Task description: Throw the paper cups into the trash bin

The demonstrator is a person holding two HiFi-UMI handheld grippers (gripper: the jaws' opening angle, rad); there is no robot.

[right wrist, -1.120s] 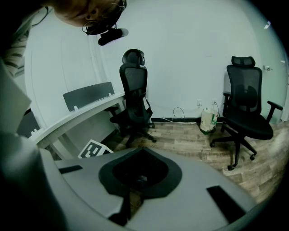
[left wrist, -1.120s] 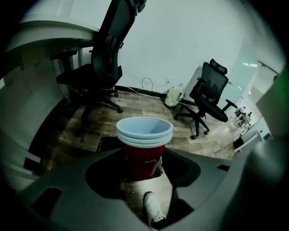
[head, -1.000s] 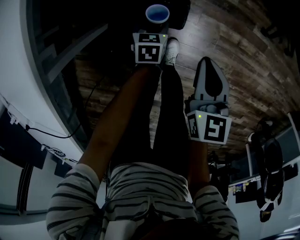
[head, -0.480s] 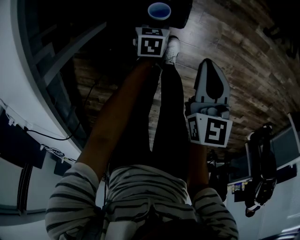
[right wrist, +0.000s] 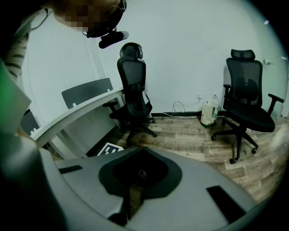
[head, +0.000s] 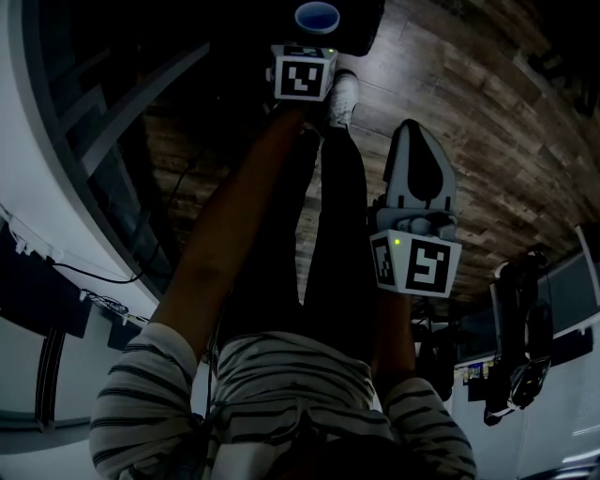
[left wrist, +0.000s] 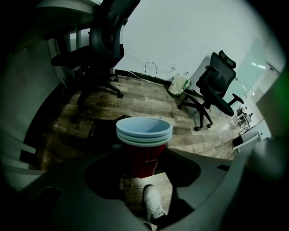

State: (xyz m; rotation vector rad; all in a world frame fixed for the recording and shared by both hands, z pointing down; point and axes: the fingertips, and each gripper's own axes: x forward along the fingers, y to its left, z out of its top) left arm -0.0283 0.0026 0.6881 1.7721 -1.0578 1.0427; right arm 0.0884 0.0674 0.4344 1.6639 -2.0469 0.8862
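A stack of paper cups [left wrist: 144, 142], red outside with pale blue rims, stands upright between the jaws of my left gripper [left wrist: 143, 168], which is shut on it. In the head view the stack of paper cups [head: 317, 17] shows as a blue ring beyond the left gripper's marker cube [head: 303, 73], over the dark trash bin [head: 361, 26]. In the left gripper view the trash bin [left wrist: 103, 133] lies just behind the cups. My right gripper [head: 419, 131] hangs lower at the person's right side. The right gripper [right wrist: 142, 155] has its jaws together with nothing between them.
The person's legs and a white shoe [head: 342, 97] stand on the wooden floor beside the bin. Black office chairs [right wrist: 135, 90] [right wrist: 246, 94] and a white bag [right wrist: 209, 113] stand by the wall. A curved white desk [right wrist: 76, 115] runs along the left.
The left arm has stretched a little farther forward, carrying the cup stack over the bin. The right gripper has barely moved.
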